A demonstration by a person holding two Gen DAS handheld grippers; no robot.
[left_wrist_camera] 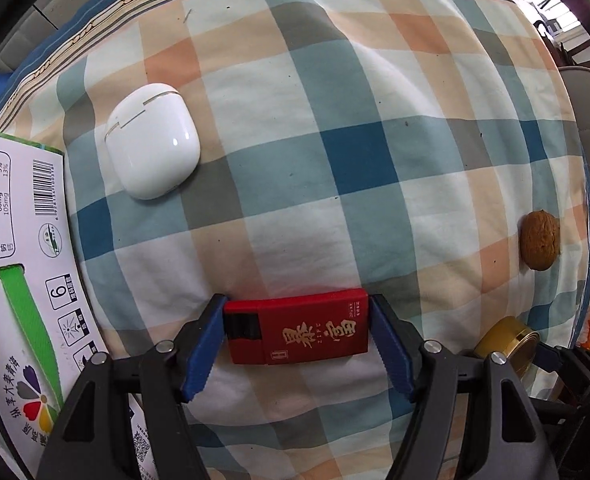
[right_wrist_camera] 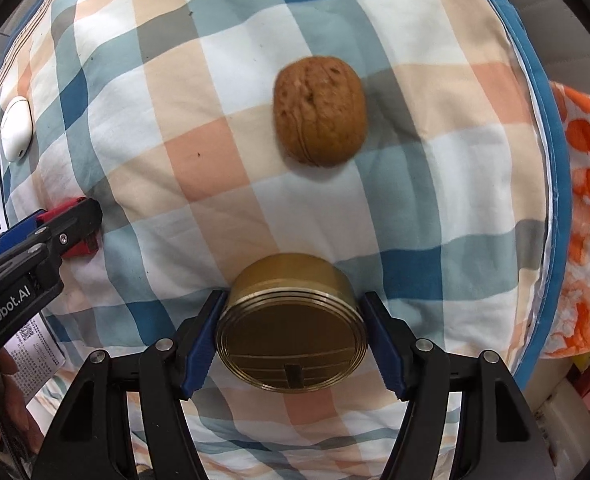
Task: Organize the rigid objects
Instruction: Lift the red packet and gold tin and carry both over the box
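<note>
Surface: checked cloth (left_wrist_camera: 335, 128) in blue, peach, grey and white, with a blue border; whether a bed or a table lies under it cannot be told.

Left hand-held gripper (left_wrist_camera: 298, 330): points down at the cloth. Blue pads sit against both short ends of a red box (left_wrist_camera: 307, 330) with gold characters; box lies flat on the cloth, clamped end to end.

Right hand-held gripper (right_wrist_camera: 293, 330): points steeply down. A round gold tin (right_wrist_camera: 291, 320), flat face tilted towards the camera, sits between the blue pads. Left pad touches the tin's side; at the right pad contact looks likely, but a thin gap cannot be ruled out. Taken as gripped.

Other items on the cloth:
- Walnut (right_wrist_camera: 320, 111), beyond the gold tin, near the cloth's right, blue-bordered edge; free of both grippers.
- White earbud case (left_wrist_camera: 151, 142), lid closed, lying towards the left edge, well apart from the red box.
- Printed carton (left_wrist_camera: 19, 260) with barcode and green strap, at the left edge, just beside the earbud case.

Orange-and-white patterned fabric (right_wrist_camera: 587, 216) lies past the right edge.
</note>
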